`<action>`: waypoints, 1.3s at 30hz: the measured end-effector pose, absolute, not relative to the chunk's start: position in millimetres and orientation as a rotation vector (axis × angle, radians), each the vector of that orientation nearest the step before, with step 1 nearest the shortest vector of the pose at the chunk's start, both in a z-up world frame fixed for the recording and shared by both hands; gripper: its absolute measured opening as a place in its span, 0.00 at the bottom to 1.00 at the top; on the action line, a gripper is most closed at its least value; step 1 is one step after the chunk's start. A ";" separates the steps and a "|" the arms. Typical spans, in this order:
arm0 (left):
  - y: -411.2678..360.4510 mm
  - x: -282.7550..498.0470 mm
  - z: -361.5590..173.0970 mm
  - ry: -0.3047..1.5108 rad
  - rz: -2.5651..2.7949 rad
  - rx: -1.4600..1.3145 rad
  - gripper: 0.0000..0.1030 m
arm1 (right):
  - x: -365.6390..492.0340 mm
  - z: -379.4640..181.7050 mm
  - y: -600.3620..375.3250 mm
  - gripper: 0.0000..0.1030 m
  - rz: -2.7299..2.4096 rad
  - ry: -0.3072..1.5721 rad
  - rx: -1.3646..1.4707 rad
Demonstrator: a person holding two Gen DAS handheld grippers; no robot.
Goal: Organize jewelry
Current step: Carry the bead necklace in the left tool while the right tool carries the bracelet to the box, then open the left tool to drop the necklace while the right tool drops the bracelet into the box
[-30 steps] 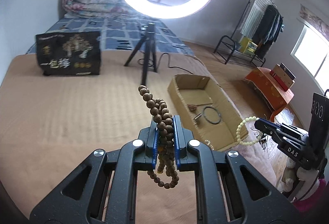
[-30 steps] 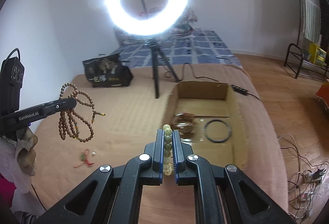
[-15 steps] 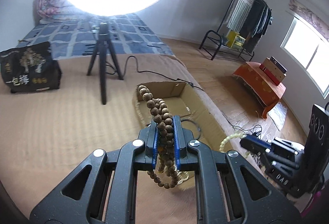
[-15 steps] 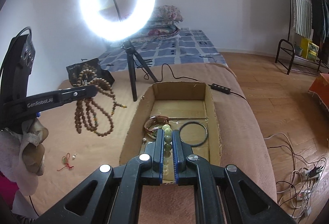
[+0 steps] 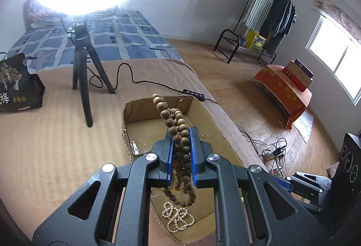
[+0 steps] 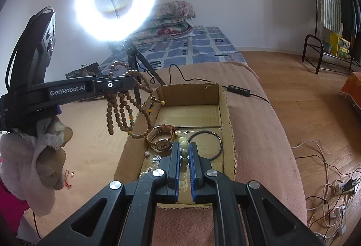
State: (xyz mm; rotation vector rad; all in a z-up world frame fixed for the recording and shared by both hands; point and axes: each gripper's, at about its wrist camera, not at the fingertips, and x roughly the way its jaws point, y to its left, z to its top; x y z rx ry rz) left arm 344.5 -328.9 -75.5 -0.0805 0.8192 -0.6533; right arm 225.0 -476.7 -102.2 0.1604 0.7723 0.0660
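Observation:
My left gripper point(image 5: 181, 133) is shut on a long strand of brown wooden beads point(image 5: 178, 115), which hangs in loops over the open cardboard box point(image 5: 126, 115). In the right wrist view the left gripper point(image 6: 133, 82) reaches in from the left and the wooden beads point(image 6: 119, 110) dangle above the left wall of the box point(image 6: 225, 108). My right gripper point(image 6: 183, 151) is shut on a pale green bead bracelet point(image 6: 183, 144) above the box's near end. Inside lie a brown-strap watch point(image 6: 162, 135), a dark bangle point(image 6: 205, 144) and a pearl strand point(image 5: 178, 219).
A ring light on a black tripod point(image 5: 81, 78) stands on the tan bedspread left of the box, with a black bag point(image 5: 15, 83) beyond. Its cable control point(image 6: 239, 89) lies behind the box. A red cord charm point(image 6: 67, 178) lies near the cloth-wrapped hand point(image 6: 45, 155). Cables point(image 6: 334, 189) clutter the floor at right.
The left gripper has carried the wooden beads to the right, from over the bedspread to over the box. The right gripper has come forward and lower over the box's near end, bracelet still gripped.

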 end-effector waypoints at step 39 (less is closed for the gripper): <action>-325.7 326.5 -62.0 0.797 -0.561 0.019 0.75 | 209.0 -99.4 -469.9 1.00 -0.067 0.758 0.076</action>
